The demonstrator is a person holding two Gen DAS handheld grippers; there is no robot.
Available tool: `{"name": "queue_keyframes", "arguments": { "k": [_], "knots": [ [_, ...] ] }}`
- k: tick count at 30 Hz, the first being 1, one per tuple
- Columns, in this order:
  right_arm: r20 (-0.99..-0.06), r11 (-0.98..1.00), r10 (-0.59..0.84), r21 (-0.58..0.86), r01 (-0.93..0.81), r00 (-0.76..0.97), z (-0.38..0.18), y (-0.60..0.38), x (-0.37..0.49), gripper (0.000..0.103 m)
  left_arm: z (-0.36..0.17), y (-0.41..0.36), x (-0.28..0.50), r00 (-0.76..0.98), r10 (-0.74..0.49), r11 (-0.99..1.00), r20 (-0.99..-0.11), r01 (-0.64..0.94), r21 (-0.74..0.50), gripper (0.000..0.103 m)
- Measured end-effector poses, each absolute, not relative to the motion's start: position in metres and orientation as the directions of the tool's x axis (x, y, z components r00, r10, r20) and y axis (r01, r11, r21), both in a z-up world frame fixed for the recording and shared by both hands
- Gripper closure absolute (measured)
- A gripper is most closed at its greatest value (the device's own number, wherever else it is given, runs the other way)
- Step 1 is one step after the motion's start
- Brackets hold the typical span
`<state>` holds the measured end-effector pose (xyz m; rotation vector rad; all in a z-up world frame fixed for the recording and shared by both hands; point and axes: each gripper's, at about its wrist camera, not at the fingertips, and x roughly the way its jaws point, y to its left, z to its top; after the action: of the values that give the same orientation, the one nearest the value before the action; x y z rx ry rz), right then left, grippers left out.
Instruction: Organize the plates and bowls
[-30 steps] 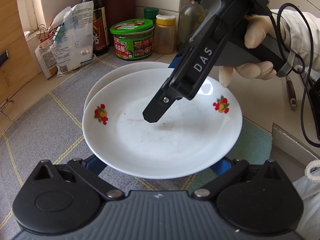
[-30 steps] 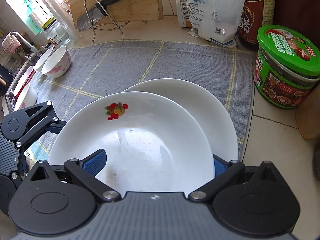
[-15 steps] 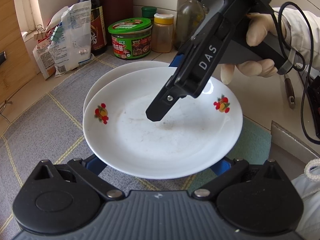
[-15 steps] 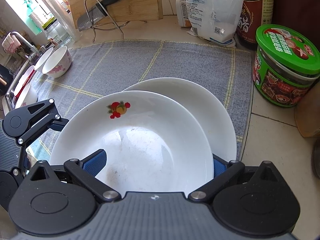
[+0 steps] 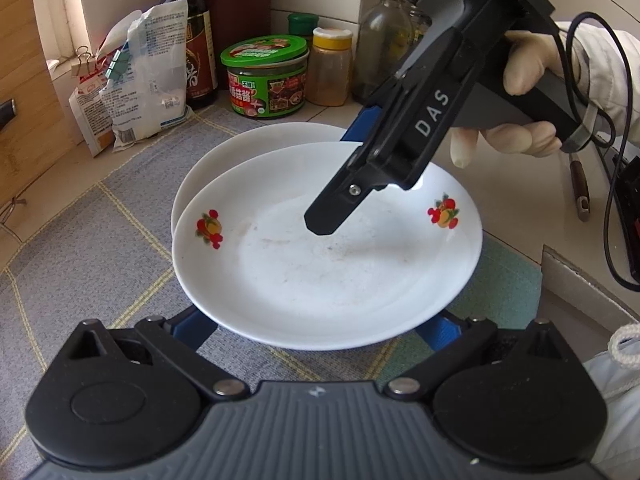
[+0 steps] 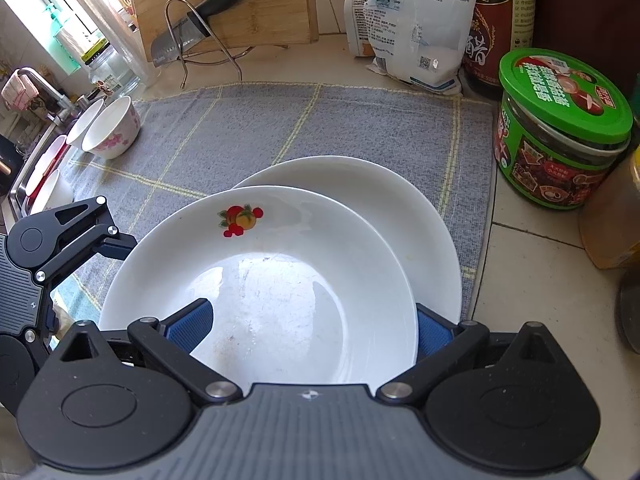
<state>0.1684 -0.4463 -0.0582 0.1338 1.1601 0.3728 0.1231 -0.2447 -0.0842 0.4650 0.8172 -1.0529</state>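
Grippers first: how do they stand?

Both have their fingers spread wide, neither clamped. The left gripper (image 5: 316, 326) sits at the near rim of the fruit-print plate (image 5: 320, 272), its blue pads low on either side of that edge. The right gripper (image 6: 310, 324), held in a gloved hand (image 5: 520, 100), straddles the opposite rim, one finger over the well and the other beyond the edge.

Why come at it from both sides?

My guess is control. Glazed white china is smooth and slippery, and a shallow, wide rim gives little to bite on, so two holds would steady it better than one.

And where is the plate itself?

It lies on a plain plate (image 6: 400, 216) of much the same shape, shifted off centre so the lower one shows as a crescent. I cannot tell whether it is fully seated or partly lifted. Its well carries faint brownish smears.

What is underneath?

A grey woven cloth (image 6: 280, 120) with yellow lines covers the tiled counter (image 6: 532, 264); it looks soft enough to cushion and grip crockery.

Farther off?

Two small bowls (image 6: 112, 132) with pink flowers stand at the cloth's far left. A green-lidded jar (image 6: 560, 140) is on the right, and a wooden cutting board (image 6: 224, 0) leans at the back.
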Motion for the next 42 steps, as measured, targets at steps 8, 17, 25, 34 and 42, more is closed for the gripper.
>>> {"name": "queue_keyframes", "arguments": {
  "k": [8,17,25,34,42],
  "knots": [
    [-0.869,0.933,0.349,0.289,-0.213,0.351,-0.056,-0.447,0.167,0.000,-0.083,-0.243,0.124,0.255,-0.576,0.449,-0.777,0.893,-0.039,0.001],
    [-0.869,0.934,0.347,0.288,-0.210,0.353,-0.053,-0.448,0.164,0.000,-0.081,-0.241,0.123,0.258,-0.579,0.451,-0.773,0.892,-0.041,0.001],
    [-0.870,0.936,0.344,0.284,-0.209,0.353,-0.052,-0.449,0.162,0.000,-0.079,-0.238,0.123,0.260,-0.582,0.451,-0.771,0.892,-0.039,0.001],
    [-0.874,0.941,0.330,0.272,-0.202,0.358,-0.048,-0.449,0.155,0.000,-0.079,-0.238,0.122,0.261,-0.583,0.453,-0.769,0.891,-0.041,0.001],
    [-0.876,0.944,0.320,0.264,-0.197,0.362,-0.044,-0.449,0.150,0.000,-0.076,-0.234,0.121,0.261,-0.592,0.457,-0.763,0.888,-0.050,0.001]
  ]
}}
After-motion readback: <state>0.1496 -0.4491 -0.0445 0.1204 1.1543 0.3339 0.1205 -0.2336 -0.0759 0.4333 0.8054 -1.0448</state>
